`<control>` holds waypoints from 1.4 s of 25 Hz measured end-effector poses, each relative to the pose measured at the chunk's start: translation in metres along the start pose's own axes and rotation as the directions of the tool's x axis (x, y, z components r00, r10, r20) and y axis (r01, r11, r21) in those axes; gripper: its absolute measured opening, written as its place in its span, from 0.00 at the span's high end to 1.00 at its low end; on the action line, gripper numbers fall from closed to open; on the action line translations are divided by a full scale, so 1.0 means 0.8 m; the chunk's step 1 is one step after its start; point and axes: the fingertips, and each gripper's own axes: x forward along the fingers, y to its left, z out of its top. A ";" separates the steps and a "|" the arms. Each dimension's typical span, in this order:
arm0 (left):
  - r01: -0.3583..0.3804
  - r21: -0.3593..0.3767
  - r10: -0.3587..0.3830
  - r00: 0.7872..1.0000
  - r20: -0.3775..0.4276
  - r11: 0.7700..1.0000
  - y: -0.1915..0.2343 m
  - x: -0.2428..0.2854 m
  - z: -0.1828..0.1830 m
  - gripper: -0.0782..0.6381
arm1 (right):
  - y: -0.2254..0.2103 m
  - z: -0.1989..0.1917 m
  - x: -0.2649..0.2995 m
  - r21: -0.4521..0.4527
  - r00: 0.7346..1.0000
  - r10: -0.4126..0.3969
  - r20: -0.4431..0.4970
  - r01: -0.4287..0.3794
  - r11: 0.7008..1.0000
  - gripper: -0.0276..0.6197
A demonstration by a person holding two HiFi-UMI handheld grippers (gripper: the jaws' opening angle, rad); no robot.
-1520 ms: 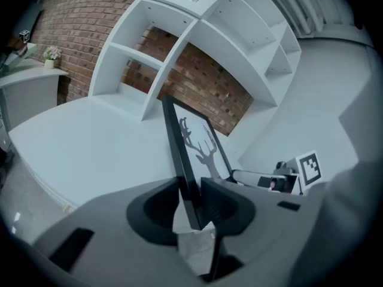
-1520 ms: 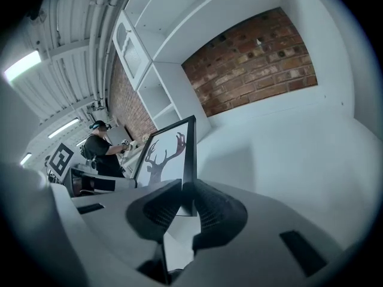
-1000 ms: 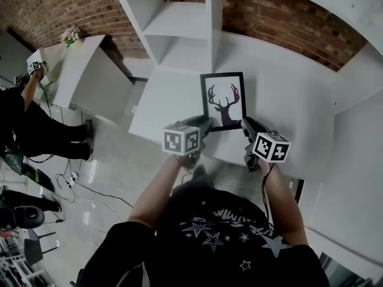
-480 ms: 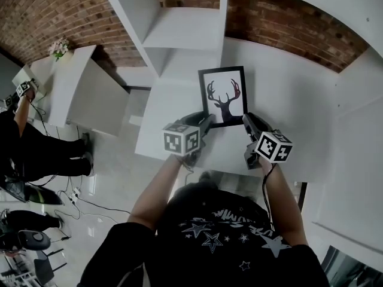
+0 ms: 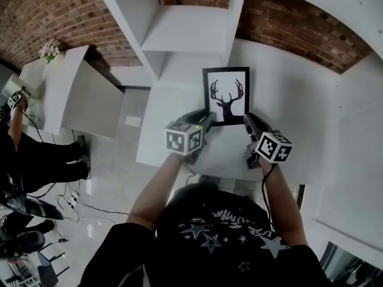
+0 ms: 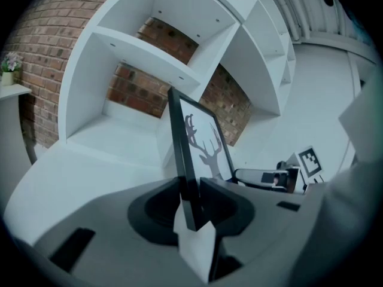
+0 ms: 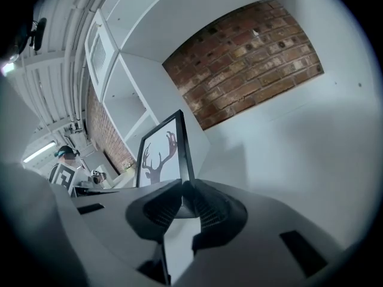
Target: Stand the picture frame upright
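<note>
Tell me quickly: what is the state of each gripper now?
Left gripper: closed on the frame, at its left edge.
Right gripper: closed on the frame, at its right edge.

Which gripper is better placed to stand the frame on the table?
Neither clearly: the left gripper and right gripper each clamp a bottom corner of the upright frame, level with each other. Probably use both.

Frame [image 5: 226, 96] before me, over table [image 5: 287, 112]. Shelf [image 5: 179, 28] behind frame, brick wall [image 5: 293, 28] behind shelf. Side table [image 5: 72, 82] far to my left, flowers [image 5: 49, 48] on it.
</note>
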 end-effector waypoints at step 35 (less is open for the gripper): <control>-0.038 0.195 0.049 0.997 -0.052 0.980 0.109 0.092 0.029 0.75 | -0.039 -0.008 0.126 -0.095 0.991 -0.123 -0.042 0.119 0.988 0.87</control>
